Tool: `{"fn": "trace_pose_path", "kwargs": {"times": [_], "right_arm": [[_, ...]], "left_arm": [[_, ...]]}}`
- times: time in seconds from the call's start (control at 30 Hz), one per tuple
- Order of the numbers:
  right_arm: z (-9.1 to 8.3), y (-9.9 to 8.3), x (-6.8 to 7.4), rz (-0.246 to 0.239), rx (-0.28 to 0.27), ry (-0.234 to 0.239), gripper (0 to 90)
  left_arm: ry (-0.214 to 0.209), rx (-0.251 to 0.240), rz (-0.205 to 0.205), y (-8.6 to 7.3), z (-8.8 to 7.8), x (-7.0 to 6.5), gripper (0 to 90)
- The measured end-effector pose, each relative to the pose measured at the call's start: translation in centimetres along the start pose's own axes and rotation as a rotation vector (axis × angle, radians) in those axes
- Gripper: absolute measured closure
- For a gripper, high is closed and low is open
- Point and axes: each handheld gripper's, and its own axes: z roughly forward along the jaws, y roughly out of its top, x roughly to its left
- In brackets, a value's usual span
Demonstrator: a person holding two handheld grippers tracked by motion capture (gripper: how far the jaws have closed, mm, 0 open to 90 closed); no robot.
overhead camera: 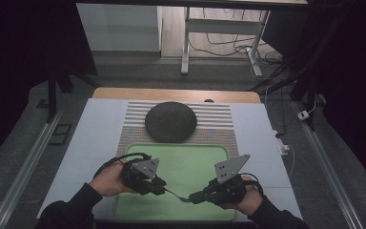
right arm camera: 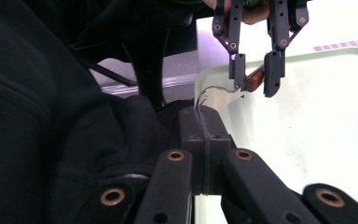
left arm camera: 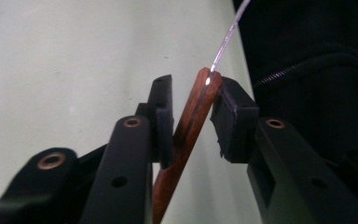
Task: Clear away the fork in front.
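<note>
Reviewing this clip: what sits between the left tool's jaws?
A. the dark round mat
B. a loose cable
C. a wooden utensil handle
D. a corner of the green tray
C. The left gripper view shows a reddish-brown wooden handle standing between the left tool's jaws, with a thin metal stem running on toward the right tool above the green tray.

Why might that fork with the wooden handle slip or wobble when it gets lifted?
The fork probably stays stiff, since its thin metal neck keeps its curve in the air. Its wooden handle looks smooth, so it may slip between the left gripper's fingers. It seems light. Held from both ends, it shouldn't wobble much.
</note>
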Motion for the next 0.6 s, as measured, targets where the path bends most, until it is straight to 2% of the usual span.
{"fn": "trace_pose_path", "kwargs": {"times": [0.03,0.2,0.37,0.47,0.5,0.53,0.57,0.6], "right_arm": [[-0.01,0.01,-0.04,-0.005,0.005,0.007,90.0],[0.07,-0.09,-0.13,0.006,0.018,0.046,90.0],[0.03,-0.34,-0.36,0.011,0.015,0.056,89.1],[-0.1,-0.43,-0.49,0.017,0.009,0.04,87.7],[-0.31,-0.55,-0.66,0.024,-0.004,0.01,85.8],[-0.38,-0.58,-0.73,0.024,-0.007,-0.004,84.9],[-0.46,-0.64,-0.8,0.031,-0.012,-0.017,84.0],[-0.55,-0.72,-0.89,0.037,-0.015,-0.034,83.1]], "left_arm": [[-0.017,0.006,0.027,-0.01,0.16,-0.14,69.9],[-0.057,0.026,0.094,0.04,0.5,-0.46,74.4],[-0.08,0.044,0.125,0.12,0.72,-0.84,78.0],[-0.079,0.046,0.125,0.11,0.71,-0.93,79.5],[-0.078,0.047,0.117,0.12,0.7,-0.95,79.7],[-0.068,0.054,0.091,0.19,0.66,-1.01,79.8],[-0.068,0.054,0.091,0.19,0.66,-1.01,79.7],[-0.061,0.058,0.057,0.26,0.61,-1.08,79.8]]}}
